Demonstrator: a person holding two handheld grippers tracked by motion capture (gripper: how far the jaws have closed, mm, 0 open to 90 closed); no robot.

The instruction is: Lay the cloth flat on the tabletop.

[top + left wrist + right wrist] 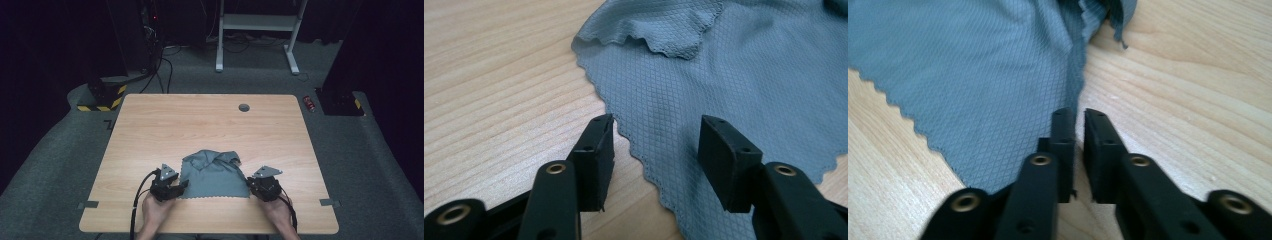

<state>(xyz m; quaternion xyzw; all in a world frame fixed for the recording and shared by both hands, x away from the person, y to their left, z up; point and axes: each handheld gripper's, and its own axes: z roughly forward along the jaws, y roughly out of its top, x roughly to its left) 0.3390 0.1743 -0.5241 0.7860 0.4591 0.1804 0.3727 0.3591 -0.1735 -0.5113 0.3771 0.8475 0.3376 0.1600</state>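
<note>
My left gripper (pixel 656 160) has its two black jaws standing apart over the scalloped edge of the grey-blue diamond-weave cloth (pixel 734 75), neither pad pressing on it. The cloth lies on the light wooden tabletop (pixel 499 85) (one corner folded over, far side).

My cloth (pixel 212 175) is a grey-blue square of thin fabric with a fine diamond weave and a scalloped, stitched hem. It lies on the desk (pixel 200 125) in the lower middle of the high view, near the front edge. Its near part is spread flat, with the wavy hem running straight along the bottom. Its far part is rumpled: a corner is folded back over the cloth towards the upper right, leaving a raised crease. In the left gripper view (pixel 734 75) another small flap lies turned over at the top. In the right gripper view (pixel 973 75) a ridge runs up the cloth's right edge.
</note>
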